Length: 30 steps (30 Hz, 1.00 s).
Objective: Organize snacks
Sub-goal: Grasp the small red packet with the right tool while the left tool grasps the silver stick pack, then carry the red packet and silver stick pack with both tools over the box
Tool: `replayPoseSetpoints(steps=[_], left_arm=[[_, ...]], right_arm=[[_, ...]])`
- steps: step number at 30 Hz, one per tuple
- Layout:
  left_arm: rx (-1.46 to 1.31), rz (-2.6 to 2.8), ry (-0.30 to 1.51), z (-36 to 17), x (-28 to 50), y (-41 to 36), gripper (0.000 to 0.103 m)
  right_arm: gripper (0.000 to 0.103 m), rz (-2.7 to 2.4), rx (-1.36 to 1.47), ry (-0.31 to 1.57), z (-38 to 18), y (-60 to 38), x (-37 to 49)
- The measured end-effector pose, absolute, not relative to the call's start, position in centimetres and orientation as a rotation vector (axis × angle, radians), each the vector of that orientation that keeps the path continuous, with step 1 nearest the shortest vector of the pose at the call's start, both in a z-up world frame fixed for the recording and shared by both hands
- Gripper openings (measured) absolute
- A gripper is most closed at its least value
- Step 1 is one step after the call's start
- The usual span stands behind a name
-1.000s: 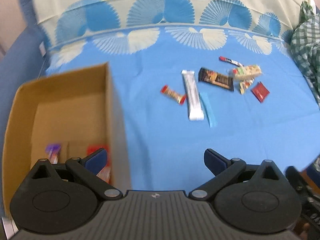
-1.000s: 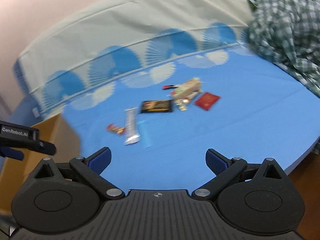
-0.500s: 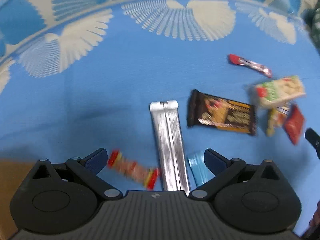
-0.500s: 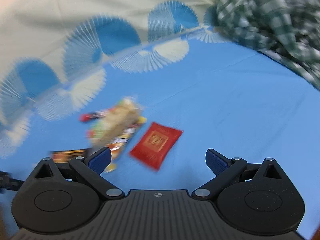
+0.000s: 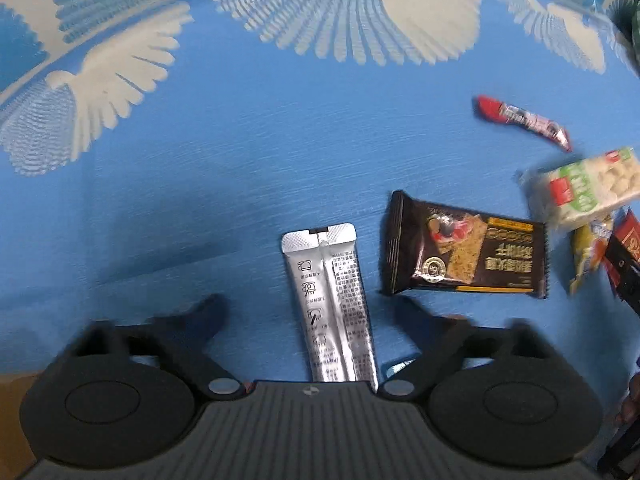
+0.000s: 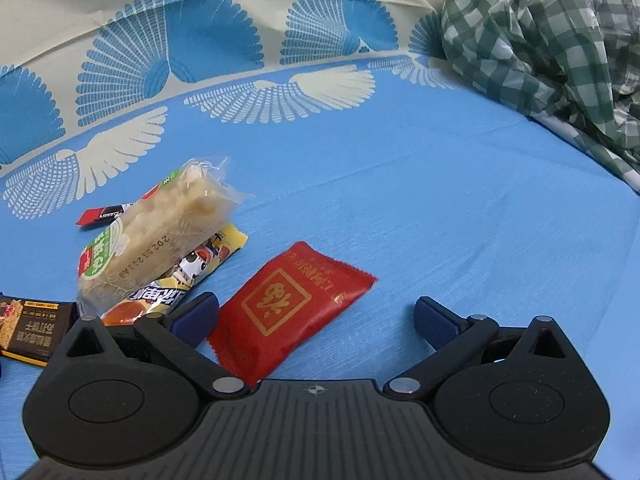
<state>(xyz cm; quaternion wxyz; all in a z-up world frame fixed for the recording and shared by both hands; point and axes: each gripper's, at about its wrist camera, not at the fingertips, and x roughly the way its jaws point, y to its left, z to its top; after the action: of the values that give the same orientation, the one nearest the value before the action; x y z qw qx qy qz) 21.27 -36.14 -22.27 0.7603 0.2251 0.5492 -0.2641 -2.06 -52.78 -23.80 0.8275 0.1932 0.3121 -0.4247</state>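
Observation:
In the left wrist view a silver stick packet lies flat on the blue sheet, between the fingers of my left gripper. Its jaws are closing and blurred, with a gap still on both sides of the packet. A dark brown cracker packet lies just right of it. In the right wrist view a red square packet lies between the wide fingers of my right gripper, close to the left finger; the jaws are closing slightly and do not press on it.
A clear rice-crisp pack rests on a yellow packet, with a slim red stick behind. A light-blue packet peeks beside the silver one. Green checked cloth is heaped at the far right. A cardboard box corner shows bottom left.
Both grippers came down and forward from beside the cardboard box to just above the snacks. The left jaws have narrowed around the silver packet. The small red-ended bar is now hidden.

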Motion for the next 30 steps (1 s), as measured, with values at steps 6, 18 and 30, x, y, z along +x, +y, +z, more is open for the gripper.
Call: replayPoseSetpoints(steps=[6, 18, 30], left_arm=[[0.447, -0.615, 1.160, -19.2, 20.2, -35.5, 0.025], [0.240, -0.698, 1.094, -8.4, 13.9, -27.7, 0.024], [0.175, -0.635, 0.986, 0.7, 3.7, -11.0, 0.025]], right_arm=[[0.008, -0.843, 0.378, 0.656, -22.2, -51.6, -2.4], [0.007, -0.783, 0.319, 0.581, -15.2, -46.1, -9.2], [0.007, -0.557, 0.291, 0.505, -6.4, -30.0, -16.4]])
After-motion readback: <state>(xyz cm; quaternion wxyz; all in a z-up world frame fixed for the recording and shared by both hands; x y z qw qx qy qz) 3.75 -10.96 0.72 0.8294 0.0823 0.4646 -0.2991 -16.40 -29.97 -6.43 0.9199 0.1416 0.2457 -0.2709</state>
